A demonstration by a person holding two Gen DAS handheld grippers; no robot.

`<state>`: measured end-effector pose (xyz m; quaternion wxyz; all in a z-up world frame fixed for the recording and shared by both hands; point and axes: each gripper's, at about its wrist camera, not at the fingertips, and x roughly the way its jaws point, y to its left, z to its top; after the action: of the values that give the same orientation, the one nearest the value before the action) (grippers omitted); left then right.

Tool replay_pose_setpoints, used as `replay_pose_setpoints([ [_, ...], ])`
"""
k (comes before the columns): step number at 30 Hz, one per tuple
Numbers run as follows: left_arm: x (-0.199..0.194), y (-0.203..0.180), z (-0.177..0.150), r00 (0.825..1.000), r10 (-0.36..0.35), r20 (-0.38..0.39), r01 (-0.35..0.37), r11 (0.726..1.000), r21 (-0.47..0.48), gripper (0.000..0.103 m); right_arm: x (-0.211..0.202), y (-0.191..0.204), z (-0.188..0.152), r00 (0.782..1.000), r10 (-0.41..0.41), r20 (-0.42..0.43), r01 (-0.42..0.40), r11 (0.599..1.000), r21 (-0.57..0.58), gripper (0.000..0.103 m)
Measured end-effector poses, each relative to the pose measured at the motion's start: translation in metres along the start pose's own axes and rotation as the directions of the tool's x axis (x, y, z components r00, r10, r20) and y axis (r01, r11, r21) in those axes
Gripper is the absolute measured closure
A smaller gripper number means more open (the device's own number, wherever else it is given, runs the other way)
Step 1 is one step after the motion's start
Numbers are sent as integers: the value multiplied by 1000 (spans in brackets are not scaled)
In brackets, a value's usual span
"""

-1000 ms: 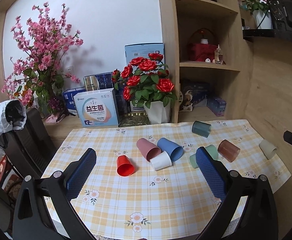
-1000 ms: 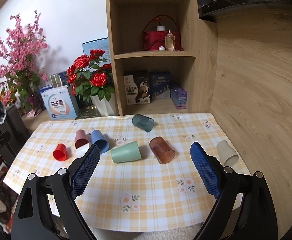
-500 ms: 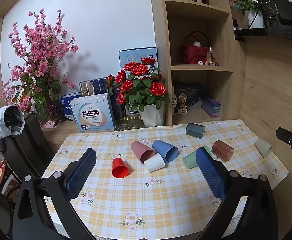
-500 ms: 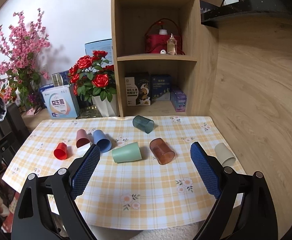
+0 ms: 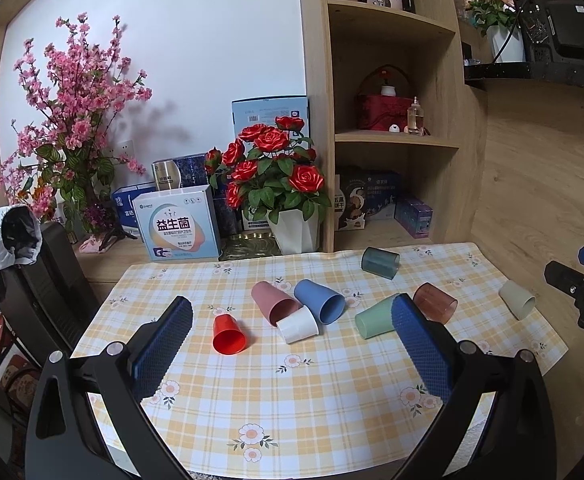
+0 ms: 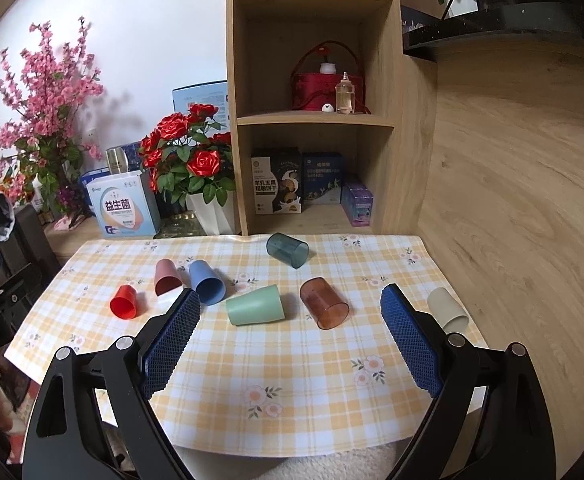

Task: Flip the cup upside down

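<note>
Hovering above the near edge of the desk (image 5: 332, 408), both tools with fingers spread wide and gripping nothing: left tool (image 5: 288, 332), right tool (image 6: 292, 320). Lying on their sides across the checked cloth: red cup (image 5: 228, 334), pink cup (image 5: 272, 304), blue cup (image 5: 320, 305), white cup (image 5: 298, 326), green cup (image 6: 256, 306), brown cup (image 6: 324, 304), teal cup (image 6: 288, 250) and beige cup (image 6: 448, 310).

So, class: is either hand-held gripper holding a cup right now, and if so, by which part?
Nothing is held. The left hand-held gripper and the right hand-held gripper are both open above the table, and every cup, such as the red cup, lies on its side untouched.
</note>
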<state>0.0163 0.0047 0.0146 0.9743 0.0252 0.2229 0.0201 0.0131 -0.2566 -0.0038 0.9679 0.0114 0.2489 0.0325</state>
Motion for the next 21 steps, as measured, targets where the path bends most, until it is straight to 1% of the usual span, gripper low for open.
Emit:
replay_pose_setpoints([
  [11,2,2,-1,1000,-18,-6,18,1000,-10,6,2,-4,1,1000,-8,-5,8,1000,6,14],
  [21,0,1,1,1000,-5,2,5,1000,-10,6,2,-4,3,1000,-12,-3,12,1000,5,14],
])
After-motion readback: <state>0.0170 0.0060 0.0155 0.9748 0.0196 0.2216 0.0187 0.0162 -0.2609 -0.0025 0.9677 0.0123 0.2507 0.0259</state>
